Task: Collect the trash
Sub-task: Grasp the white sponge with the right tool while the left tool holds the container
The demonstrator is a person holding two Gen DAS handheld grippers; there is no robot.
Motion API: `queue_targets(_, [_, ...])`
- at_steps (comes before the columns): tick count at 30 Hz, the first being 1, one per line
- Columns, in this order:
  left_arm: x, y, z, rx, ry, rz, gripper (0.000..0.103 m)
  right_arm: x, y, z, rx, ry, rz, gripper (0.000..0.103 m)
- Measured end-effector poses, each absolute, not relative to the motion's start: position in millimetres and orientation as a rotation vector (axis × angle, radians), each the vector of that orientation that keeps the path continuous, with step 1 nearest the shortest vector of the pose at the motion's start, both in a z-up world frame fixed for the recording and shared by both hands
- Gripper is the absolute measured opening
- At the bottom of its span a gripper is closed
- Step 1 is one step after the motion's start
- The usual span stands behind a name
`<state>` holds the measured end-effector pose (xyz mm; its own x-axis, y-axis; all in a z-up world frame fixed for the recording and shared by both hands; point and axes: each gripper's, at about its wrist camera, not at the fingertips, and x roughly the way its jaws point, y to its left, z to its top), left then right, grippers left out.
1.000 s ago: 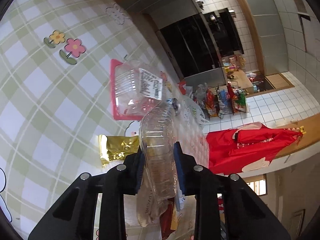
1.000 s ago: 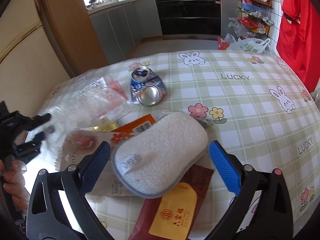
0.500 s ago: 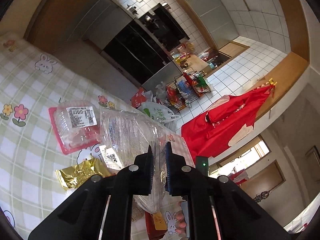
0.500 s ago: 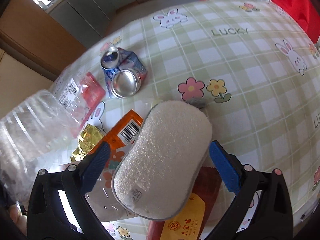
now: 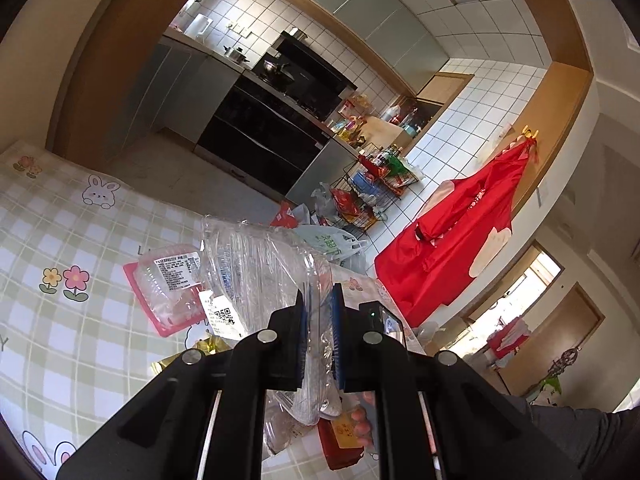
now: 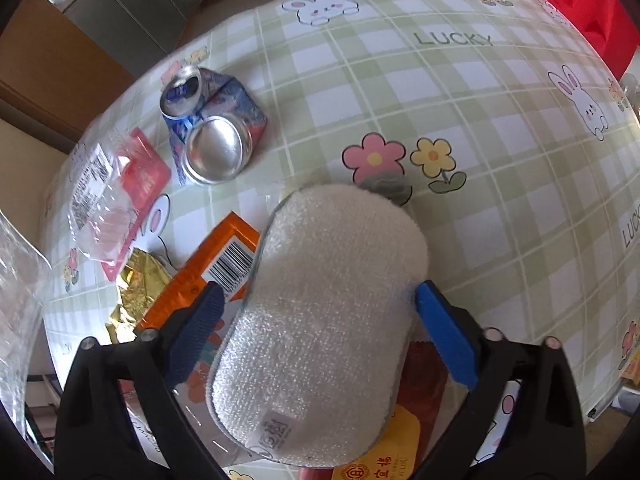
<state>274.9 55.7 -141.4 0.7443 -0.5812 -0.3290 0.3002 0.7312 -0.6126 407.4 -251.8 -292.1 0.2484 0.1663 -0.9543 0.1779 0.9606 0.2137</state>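
Left gripper (image 5: 318, 332) still clamped on the crushed clear bottle (image 5: 256, 264), now lifted higher off the table (image 6: 460, 92). Right gripper (image 6: 320, 332) has dropped and narrowed: pads now flank the white sponge (image 6: 328, 320), contact unclear. Crushed can (image 6: 212, 128) unmoved at sponge's 11 o'clock.

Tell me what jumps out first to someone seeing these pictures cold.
The white sponge fills the middle of the right wrist view, sitting between the open right claw on top of wrappers. Up left of it, a crushed can lies on the checked tablecloth. In the left view, the left claw pinches a crumpled clear plastic bottle.
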Motion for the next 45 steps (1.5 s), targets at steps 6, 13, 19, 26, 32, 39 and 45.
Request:
queue_targets(6, [261.4,67.7,-146.4,-0.582,0.54,-0.481,0.011,400.3,-259.5,-282.7,0.321,1.323,0.064,0.078])
queue_targets(13, [244.4,74.5,-147.0,-0.581,0.547,-0.441,0.011,385.2,-263.0,-264.2,0.333,1.267,0.092,0.045])
queue_targets(19, [227.9,76.1,-140.0,-0.571,0.531,-0.43,0.011,374.9,-258.8,-246.2,0.28,1.228,0.126,0.055])
queue_targets(26, [212.6,76.5,-139.6,-0.57,0.522,-0.426,0.011,377.5,-265.6,-254.6,0.239,1.25,0.037,0.095])
queue_targets(32, [211.3,76.9,-147.5,-0.57,0.545,-0.422,0.011,387.0,-253.8,-283.3,0.167,1.31,-0.006,0.095])
queue_targets(39, [210.0,80.7,-152.8,-0.573,0.56,-0.41,0.011,391.1,-261.1,-296.9,0.209,1.347,-0.01,0.085])
queue_targets(45, [211.3,84.1,-156.8,-0.566,0.566,-0.383,0.011,379.9,-264.7,-270.9,0.196,1.241,0.04,0.081])
